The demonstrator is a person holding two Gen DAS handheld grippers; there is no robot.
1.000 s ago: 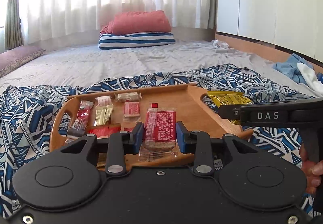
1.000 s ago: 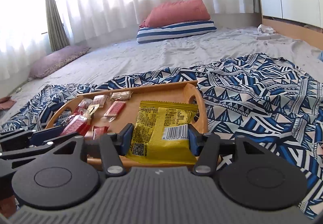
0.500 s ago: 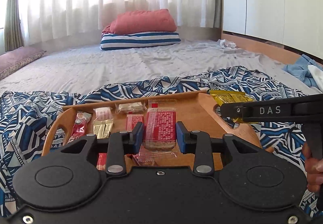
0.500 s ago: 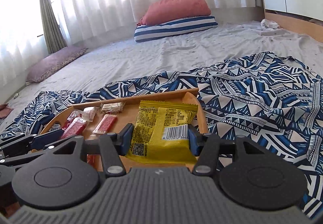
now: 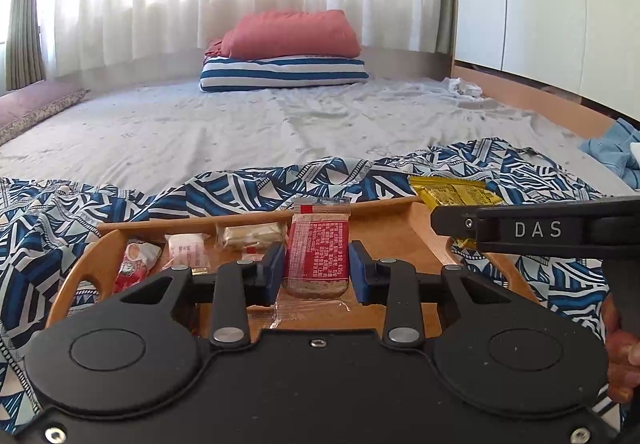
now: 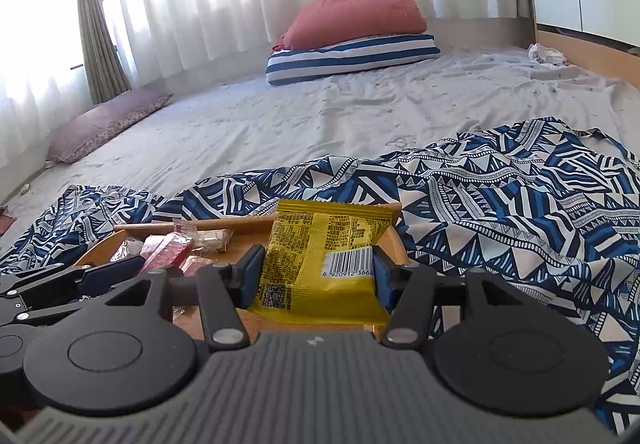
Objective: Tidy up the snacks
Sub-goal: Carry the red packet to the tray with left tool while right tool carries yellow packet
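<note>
Left gripper (image 5: 316, 268) is clamped on a red cracker packet (image 5: 318, 250); right gripper (image 6: 316, 278) is clamped on a yellow snack packet (image 6: 320, 256). Both packets stand between the pads, above the wooden tray (image 5: 420, 240). Judged light, crinkly, slippery, contents crushable; mid-body side holds look sound.
</note>
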